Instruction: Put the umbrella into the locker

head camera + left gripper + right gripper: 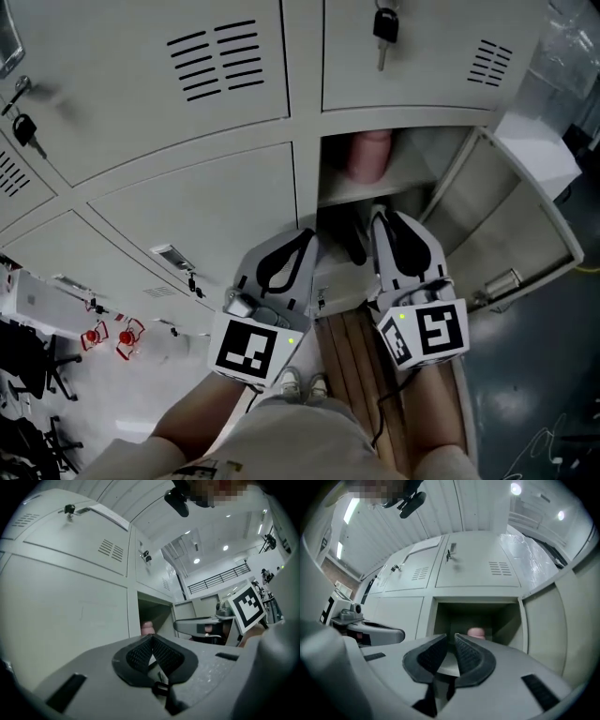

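A pink umbrella (368, 155) lies inside the open locker compartment (441, 155), its rounded end facing out. It also shows as a pink tip in the left gripper view (147, 628) and the right gripper view (476, 632). The locker door (511, 234) is swung out to the right. My right gripper (380, 217) (454, 637) hovers just in front of the opening, jaws a narrow gap apart with nothing between them. My left gripper (306, 236) (150, 638) is beside it, before the closed door to the left, jaws shut and empty.
Keys hang in the lock of the upper door (384, 28) and in another lock at the far left (23, 127). A wooden slatted board (352, 361) lies on the floor under the locker, next to the person's shoes (305, 382). Red items (112, 335) sit at the left.
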{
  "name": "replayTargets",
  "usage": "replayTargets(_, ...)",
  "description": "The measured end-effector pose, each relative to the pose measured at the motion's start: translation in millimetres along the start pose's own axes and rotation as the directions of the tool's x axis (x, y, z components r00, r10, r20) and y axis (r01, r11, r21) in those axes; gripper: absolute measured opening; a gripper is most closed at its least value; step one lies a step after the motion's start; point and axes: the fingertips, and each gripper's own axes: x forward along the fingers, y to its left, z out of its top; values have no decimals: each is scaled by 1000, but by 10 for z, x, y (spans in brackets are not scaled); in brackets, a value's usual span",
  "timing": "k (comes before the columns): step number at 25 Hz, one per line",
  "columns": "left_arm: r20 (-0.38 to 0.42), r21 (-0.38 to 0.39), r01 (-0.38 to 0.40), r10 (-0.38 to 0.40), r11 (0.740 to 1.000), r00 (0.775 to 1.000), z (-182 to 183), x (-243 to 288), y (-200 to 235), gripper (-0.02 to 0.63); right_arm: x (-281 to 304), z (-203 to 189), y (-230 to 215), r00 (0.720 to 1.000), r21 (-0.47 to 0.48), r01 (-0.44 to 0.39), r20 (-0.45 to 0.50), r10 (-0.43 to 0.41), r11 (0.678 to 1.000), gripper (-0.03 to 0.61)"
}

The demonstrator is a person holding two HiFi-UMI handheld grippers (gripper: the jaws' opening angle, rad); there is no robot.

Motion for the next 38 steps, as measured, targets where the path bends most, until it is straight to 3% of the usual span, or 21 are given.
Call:
replayTargets(5,65,38,-19,16,999,998,380,-169,23,8,-202,424,55,997,-7,8,78,-7,1000,49)
replayTargets(9,103,4,-8,8,1000,995,564,-316,47,8,-396,663,101,991,1,12,131,-12,1000,43)
replayTargets(17,137,26,-32,28,999,990,732,-542,97,8,-674,845,288,985,-1,-25,169,25,1000,25)
replayTargets(24,119,37,-50,45,998,992,635,-716,104,8,-809,692,429,992,-25,-57,114,59,998,15)
replayTargets(38,-45,-4,-43,43,999,998,-70,-838,-12,8,-933,21,424,998,68,-43,-47,46,997,15)
